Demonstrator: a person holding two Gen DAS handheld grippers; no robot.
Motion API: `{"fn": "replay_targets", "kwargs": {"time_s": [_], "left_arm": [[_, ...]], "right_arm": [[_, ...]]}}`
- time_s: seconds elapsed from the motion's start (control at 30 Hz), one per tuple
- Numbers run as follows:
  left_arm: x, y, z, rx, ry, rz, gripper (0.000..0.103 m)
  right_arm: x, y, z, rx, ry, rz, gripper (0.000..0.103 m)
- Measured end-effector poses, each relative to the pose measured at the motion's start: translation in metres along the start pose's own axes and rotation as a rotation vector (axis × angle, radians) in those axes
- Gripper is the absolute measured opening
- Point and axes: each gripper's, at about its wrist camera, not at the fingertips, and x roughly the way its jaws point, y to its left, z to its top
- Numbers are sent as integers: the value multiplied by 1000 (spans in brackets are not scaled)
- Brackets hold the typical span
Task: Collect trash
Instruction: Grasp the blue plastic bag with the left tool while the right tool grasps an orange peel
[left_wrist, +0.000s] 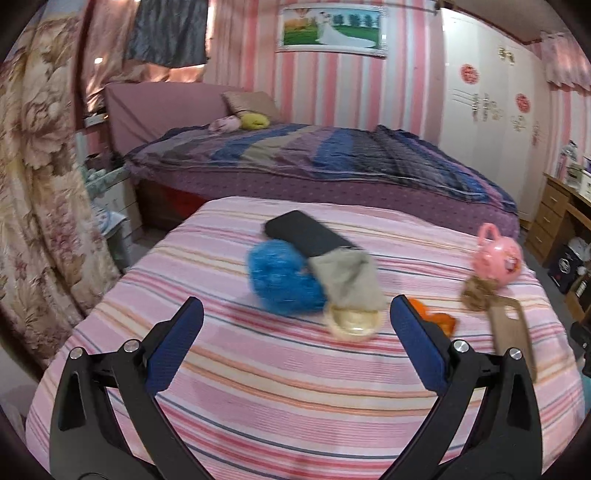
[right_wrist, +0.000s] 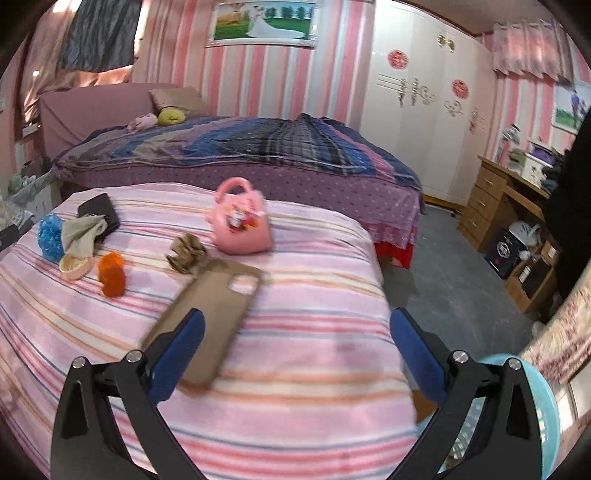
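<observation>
On the pink striped cloth (left_wrist: 258, 387) (right_wrist: 314, 350) lie a blue fluffy ball (left_wrist: 280, 278) (right_wrist: 50, 238), a grey sock (left_wrist: 347, 280) (right_wrist: 83, 230), a cream round lid-like piece (left_wrist: 352, 323) (right_wrist: 75, 267), an orange crumpled piece (left_wrist: 437, 319) (right_wrist: 110, 275), a brown scrunchie (left_wrist: 478, 291) (right_wrist: 186, 254), a tan phone case (left_wrist: 511, 336) (right_wrist: 218, 306), a black wallet (left_wrist: 306, 234) (right_wrist: 99, 212) and a pink toy handbag (left_wrist: 498, 258) (right_wrist: 240, 225). My left gripper (left_wrist: 295, 321) hovers open just short of the ball and sock. My right gripper (right_wrist: 295, 332) is open, its left finger over the phone case.
A light blue basket (right_wrist: 532, 406) sits at the lower right, beside the covered surface's right edge. Behind stands a bed with a purple and blue quilt (left_wrist: 332, 158) (right_wrist: 258, 144). A wooden desk (right_wrist: 509, 206) and white wardrobe (right_wrist: 424, 103) are to the right; floral curtain (left_wrist: 40, 184) hangs left.
</observation>
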Motion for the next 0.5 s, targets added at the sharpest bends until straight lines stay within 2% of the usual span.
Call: {"fn": "replay_targets", "kwargs": {"time_s": [0.17, 0.3, 0.4, 0.5], "left_arm": [[10, 28, 5, -25, 3, 45, 98], [12, 43, 8, -37, 3, 25, 98], [18, 59, 7, -95, 3, 28, 98], [28, 71, 6, -128, 40, 24, 98]], "right_arm": [[15, 32, 20, -32, 7, 47, 98], [25, 53, 30, -47, 1, 75, 98], [32, 70, 35, -63, -4, 91, 98], [38, 88, 34, -82, -5, 116, 98]]}}
